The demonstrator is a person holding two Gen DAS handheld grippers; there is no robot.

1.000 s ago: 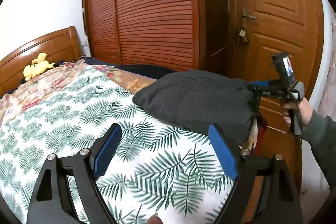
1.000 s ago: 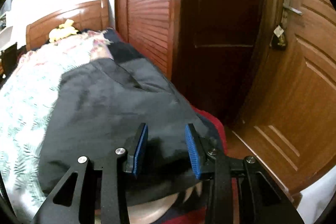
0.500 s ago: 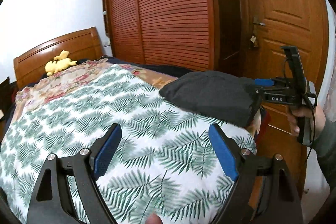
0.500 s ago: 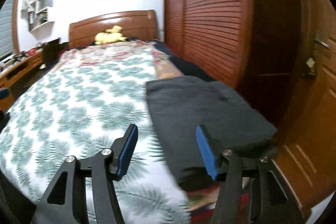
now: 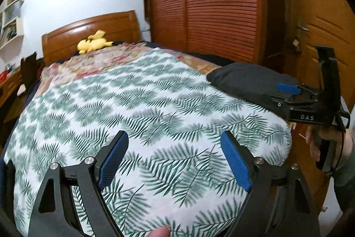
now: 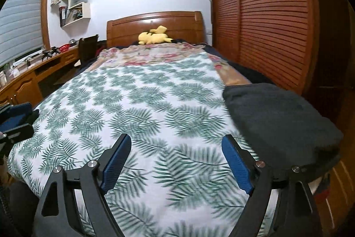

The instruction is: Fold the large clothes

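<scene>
Dark folded garment (image 6: 277, 117) on bed's right edge, beside slatted wardrobe (image 6: 266, 14); near end hidden behind right claw (image 6: 176, 161) frame, long axis toward headboard (image 6: 155, 23). "DAS" readable on right claw (image 5: 288, 88) body in left view. Left claw (image 5: 175, 161) spread wide, holding nothing, over leaf-print cover (image 5: 144, 103). Right claw likewise spread, holding nothing.

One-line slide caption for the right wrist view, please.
Right gripper open above the fern-print bedspread, folded dark garment lying at the bed's right edge.
</scene>
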